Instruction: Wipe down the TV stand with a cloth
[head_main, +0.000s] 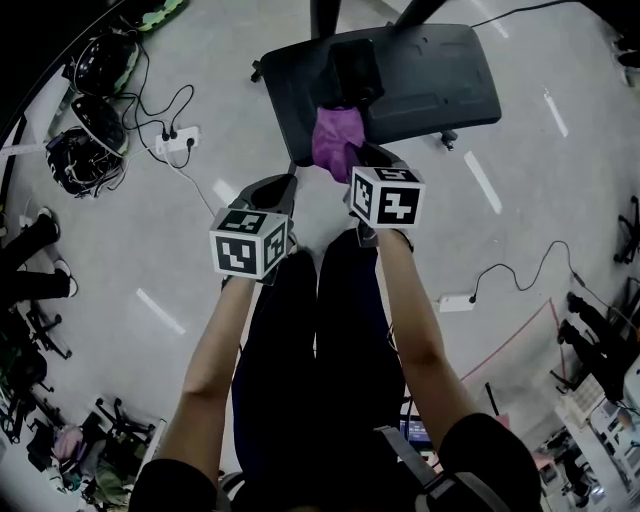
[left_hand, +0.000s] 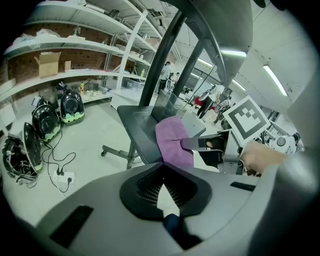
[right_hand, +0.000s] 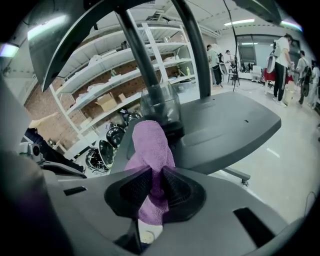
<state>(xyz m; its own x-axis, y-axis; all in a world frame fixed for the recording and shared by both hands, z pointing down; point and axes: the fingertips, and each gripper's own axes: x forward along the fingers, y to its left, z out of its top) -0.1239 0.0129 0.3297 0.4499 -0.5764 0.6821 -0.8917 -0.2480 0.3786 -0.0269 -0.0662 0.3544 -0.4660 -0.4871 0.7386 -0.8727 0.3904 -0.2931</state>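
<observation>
The TV stand's dark grey base (head_main: 420, 80) rests on the floor ahead of me, its black post (head_main: 350, 65) rising from the middle. A purple cloth (head_main: 335, 140) lies draped over the base's near edge by the post. My right gripper (head_main: 365, 160) is shut on the cloth (right_hand: 150, 145), which hangs down between the pads (right_hand: 137, 185) onto the base (right_hand: 225, 125). My left gripper (head_main: 280, 190) hovers just left of it, off the base's near edge, shut on nothing. In the left gripper view the cloth (left_hand: 172, 142) lies on the base (left_hand: 137, 125), past my left gripper (left_hand: 162, 167).
A white power strip (head_main: 175, 142) with cables lies on the floor at left, near black helmet-like gear (head_main: 85, 140). Another strip (head_main: 455, 300) lies at right. Shelving (left_hand: 60, 75) lines the wall. People stand far off (right_hand: 282, 60). My legs are below the grippers.
</observation>
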